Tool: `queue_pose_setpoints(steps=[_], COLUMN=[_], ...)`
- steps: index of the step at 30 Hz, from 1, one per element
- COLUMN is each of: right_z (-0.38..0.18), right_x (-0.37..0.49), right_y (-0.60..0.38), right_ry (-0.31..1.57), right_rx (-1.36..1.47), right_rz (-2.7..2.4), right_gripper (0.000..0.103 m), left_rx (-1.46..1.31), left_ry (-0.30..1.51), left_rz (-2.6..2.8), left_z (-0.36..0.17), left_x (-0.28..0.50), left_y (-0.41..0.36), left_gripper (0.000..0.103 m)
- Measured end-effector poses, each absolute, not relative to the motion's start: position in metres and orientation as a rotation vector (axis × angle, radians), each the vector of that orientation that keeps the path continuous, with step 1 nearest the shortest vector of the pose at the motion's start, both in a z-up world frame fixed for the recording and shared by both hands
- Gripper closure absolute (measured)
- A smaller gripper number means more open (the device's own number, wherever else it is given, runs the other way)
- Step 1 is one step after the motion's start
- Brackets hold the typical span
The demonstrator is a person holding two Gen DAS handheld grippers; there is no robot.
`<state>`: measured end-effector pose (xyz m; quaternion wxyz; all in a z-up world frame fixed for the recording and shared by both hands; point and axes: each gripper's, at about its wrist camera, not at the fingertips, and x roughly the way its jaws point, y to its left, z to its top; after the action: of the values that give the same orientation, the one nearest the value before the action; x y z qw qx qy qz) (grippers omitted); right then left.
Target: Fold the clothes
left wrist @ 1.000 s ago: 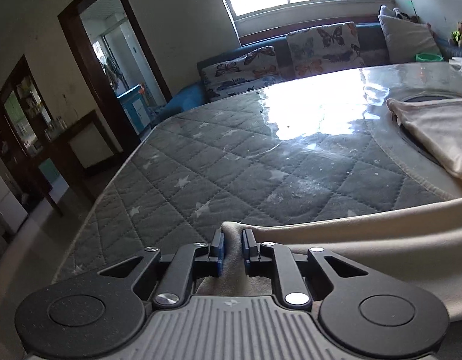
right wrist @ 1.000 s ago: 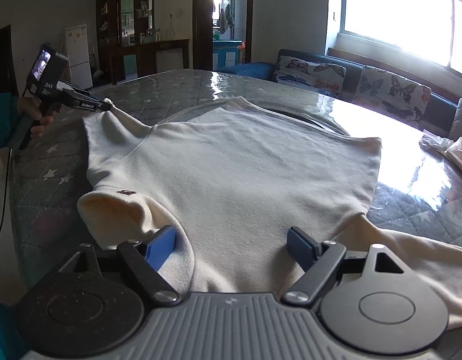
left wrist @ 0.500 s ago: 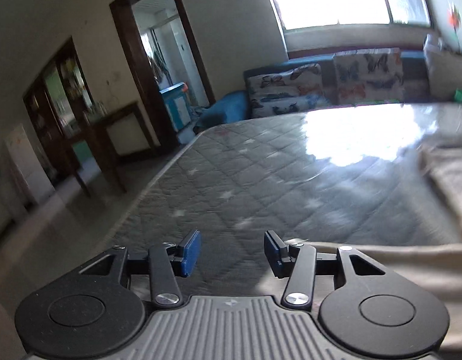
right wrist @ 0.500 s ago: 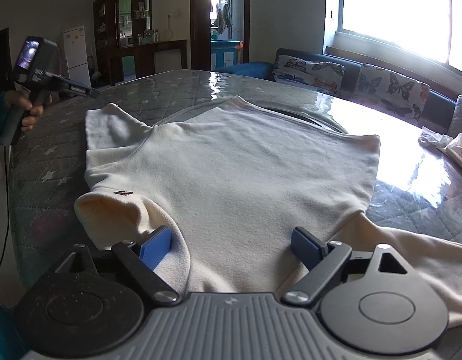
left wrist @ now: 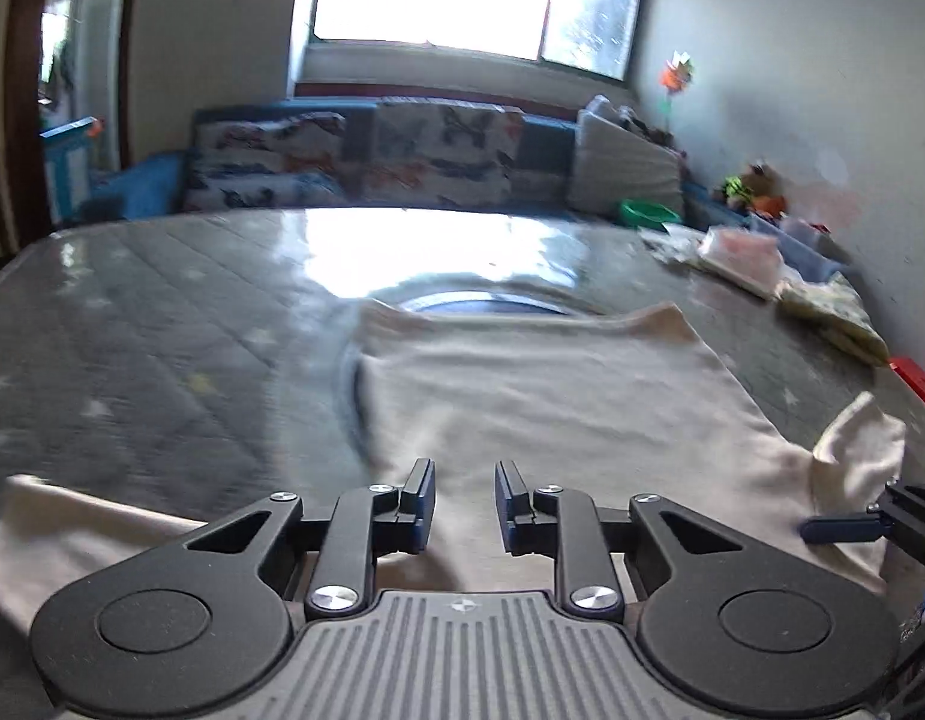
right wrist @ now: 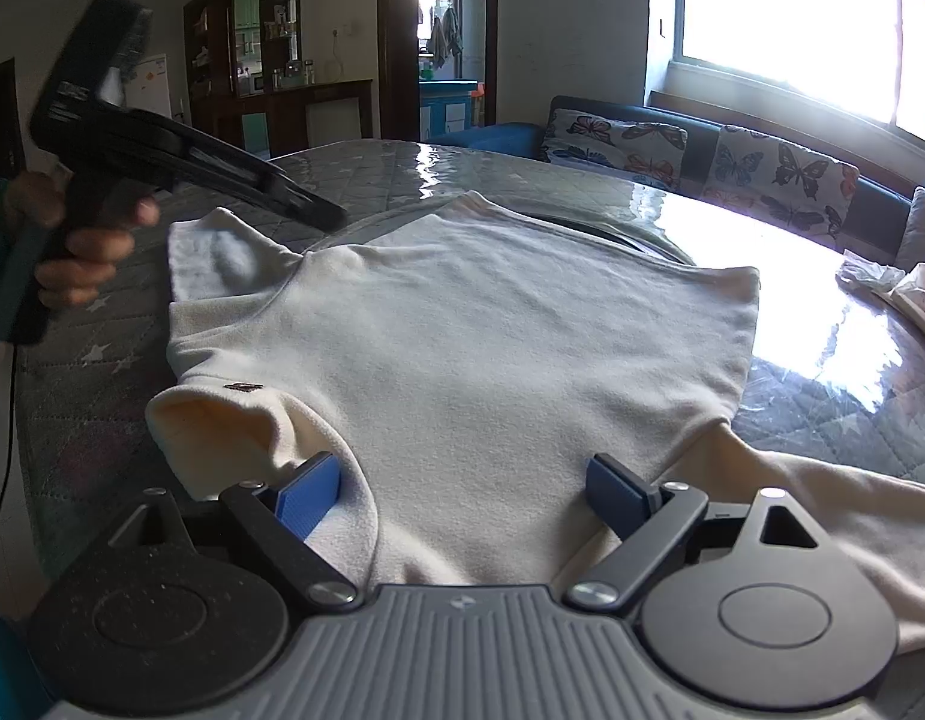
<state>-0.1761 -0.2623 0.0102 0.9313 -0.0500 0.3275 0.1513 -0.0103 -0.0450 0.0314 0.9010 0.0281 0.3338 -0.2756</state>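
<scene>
The cream sweater (right wrist: 462, 348) lies flat on the table (right wrist: 822, 360) with its sleeves out, and your left claw (left wrist: 462, 489) and right claw (right wrist: 462, 486) both gape empty, so pinch a sleeve edge firmly and fold smoothly.

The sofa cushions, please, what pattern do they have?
Butterflies on the cushions; clearest in the right wrist view.

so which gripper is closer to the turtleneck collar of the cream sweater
Right. The right gripper sits open beside the collar, one finger almost touching it. The left gripper hangs open over the far sleeve, farther from it.
</scene>
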Motion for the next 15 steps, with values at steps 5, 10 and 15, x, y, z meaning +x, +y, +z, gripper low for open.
queue_pose_setpoints(steps=[5,10,15], right_z=[0.01,0.01,0.01], right_x=[-0.176,-0.175,-0.174], right_y=[-0.263,-0.264,-0.264], right_ry=[0.671,0.673,0.675], right_rx=[-0.098,-0.094,-0.09], right_rz=[0.312,0.314,0.317], right_gripper=[0.011,0.011,0.01], left_rx=[0.084,0.068,0.057], left_ry=[0.741,0.746,0.756], left_rz=[-0.522,-0.502,-0.485], left_z=[0.012,0.009,0.009], left_x=[-0.007,-0.002,0.01], left_y=[-0.055,-0.055,-0.059], left_gripper=[0.08,0.08,0.08])
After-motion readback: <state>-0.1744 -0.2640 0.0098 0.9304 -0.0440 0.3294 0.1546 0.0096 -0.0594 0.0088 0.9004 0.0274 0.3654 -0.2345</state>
